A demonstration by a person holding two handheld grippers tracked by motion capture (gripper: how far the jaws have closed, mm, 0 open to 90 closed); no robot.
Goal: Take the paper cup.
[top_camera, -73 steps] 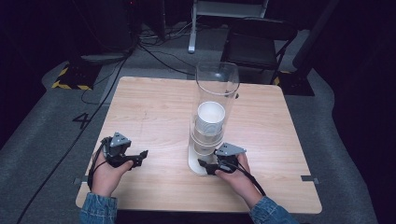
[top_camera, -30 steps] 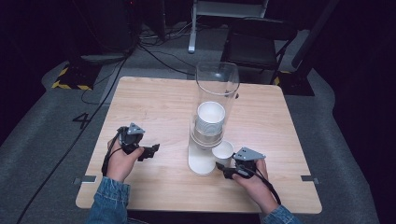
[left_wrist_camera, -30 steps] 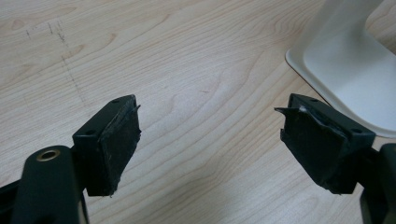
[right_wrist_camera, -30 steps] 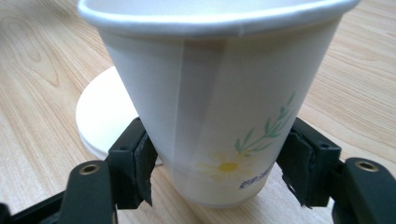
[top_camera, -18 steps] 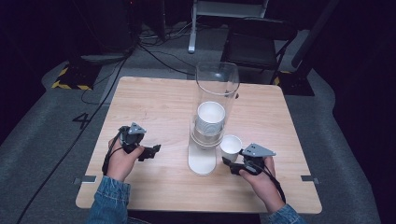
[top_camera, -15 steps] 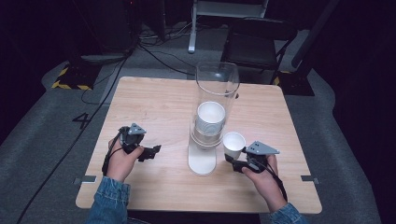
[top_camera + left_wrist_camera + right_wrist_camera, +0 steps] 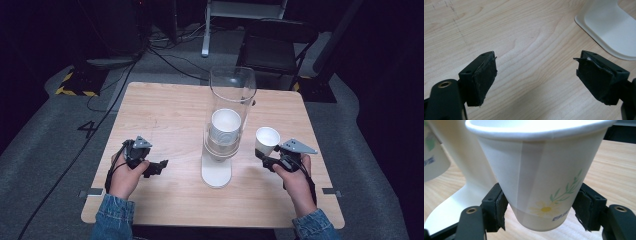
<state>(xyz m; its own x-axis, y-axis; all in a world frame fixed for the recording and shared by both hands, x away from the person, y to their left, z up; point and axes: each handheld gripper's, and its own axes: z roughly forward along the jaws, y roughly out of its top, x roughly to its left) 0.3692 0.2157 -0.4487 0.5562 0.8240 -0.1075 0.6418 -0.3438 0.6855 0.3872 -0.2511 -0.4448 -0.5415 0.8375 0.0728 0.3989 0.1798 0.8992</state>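
In the high view the right gripper [image 7: 266, 159] sits at the lower right of the frame, its jaws closed on the lower wall of a white paper cup [image 7: 267, 140], which it holds upright above the wooden table [image 7: 165, 107]. The right gripper view puts the cup [image 7: 541, 170] in the centre of the frame, with a black pad pressed against it on each side near its base and a daisy and a green sprig printed on its wall. The cup's bottom hangs clear of the tabletop there.

Just left of the cup in the high view, at the centre of the frame, stands a clear tube dispenser [image 7: 232, 95] on a white base [image 7: 216, 172], with a stack of cups [image 7: 225, 131] inside it. The held cup is near the tube but apart from it.

At the lower left of the high view the left gripper [image 7: 159, 166] rests low over the table, well apart from the dispenser. In the left gripper view its jaws stand wide apart with nothing between them, bare wood below and the white base [image 7: 609, 25] at the upper right corner.
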